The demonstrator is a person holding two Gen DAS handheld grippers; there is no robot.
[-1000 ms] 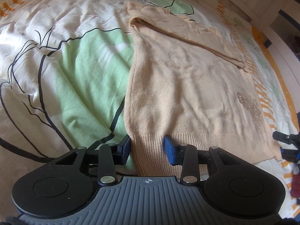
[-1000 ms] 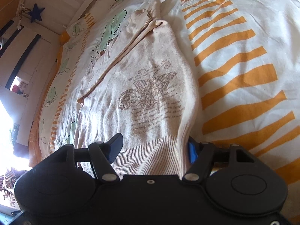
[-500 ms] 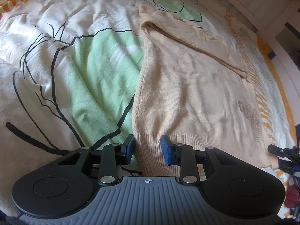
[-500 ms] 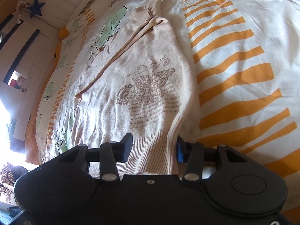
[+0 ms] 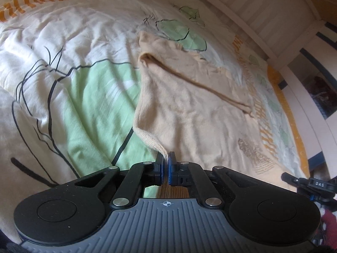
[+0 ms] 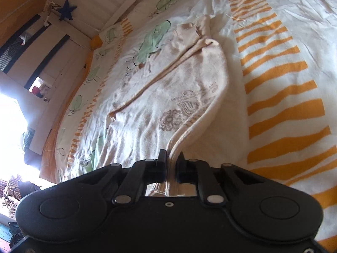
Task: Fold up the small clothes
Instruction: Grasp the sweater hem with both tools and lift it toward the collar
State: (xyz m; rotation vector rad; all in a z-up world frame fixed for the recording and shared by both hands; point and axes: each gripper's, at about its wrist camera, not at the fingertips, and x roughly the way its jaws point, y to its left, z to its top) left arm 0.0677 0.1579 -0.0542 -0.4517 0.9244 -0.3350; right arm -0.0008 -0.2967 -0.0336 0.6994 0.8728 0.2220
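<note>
Sweater [image 5: 189,113] on the bedspread [image 5: 88,97]: sleeves already folded across, left gripper [image 5: 165,160] and right gripper [image 6: 171,164] each clamped on a hem corner; bottom-up fold not yet made.

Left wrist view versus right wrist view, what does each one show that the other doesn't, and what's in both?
Only the left wrist view shows the left hand-held gripper shut on the sweater hem corner, plus the large green leaf print.

Only the right wrist view shows the right hand-held gripper shut on the other hem corner, a blue star on the wall, and bold orange stripes.

Both show the beige sweater, its printed graphic, its folded sleeve and the duvet.
</note>
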